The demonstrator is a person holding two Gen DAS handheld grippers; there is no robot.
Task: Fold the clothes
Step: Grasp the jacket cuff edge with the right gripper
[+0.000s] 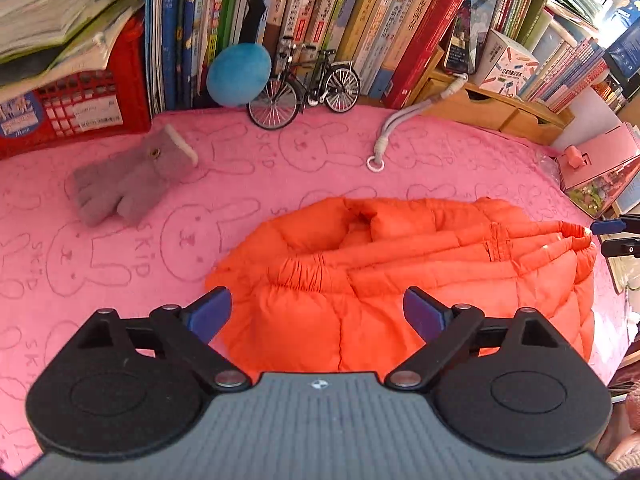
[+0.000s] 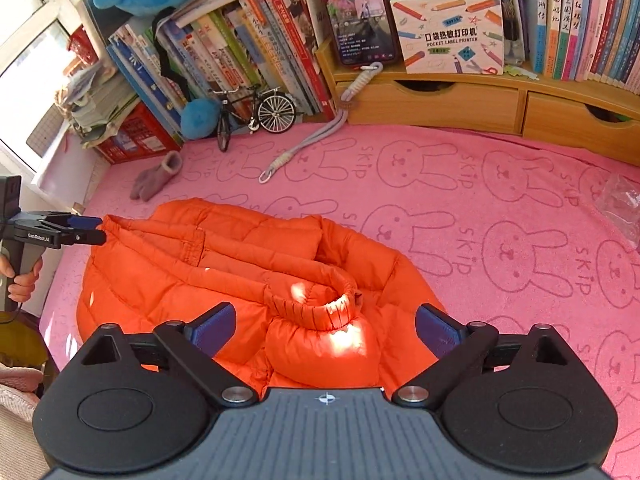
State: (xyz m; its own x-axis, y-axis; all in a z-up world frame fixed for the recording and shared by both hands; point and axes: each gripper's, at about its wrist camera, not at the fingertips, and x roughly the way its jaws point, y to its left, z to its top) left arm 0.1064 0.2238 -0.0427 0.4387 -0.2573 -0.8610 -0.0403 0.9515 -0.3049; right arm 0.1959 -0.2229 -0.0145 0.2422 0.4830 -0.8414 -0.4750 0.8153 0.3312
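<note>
Both the left gripper [image 1: 317, 312] and right gripper [image 2: 326, 330] gape wide and hold nothing, hovering over the puffy orange quilted jacket [image 1: 400, 272], probably released to check the fold; it lies bundled beneath and beyond the fingertips on the pink bunny-print towel [image 1: 240, 168]

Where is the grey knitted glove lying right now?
The grey knitted glove lies on the pink rabbit-print cloth, upper left in the left wrist view, between the red crate and orange puffer jacket.

Pink cloth [image 2: 460, 216] lies bare right of the jacket [image 2: 248, 264]; glove [image 1: 128, 176] left.
</note>
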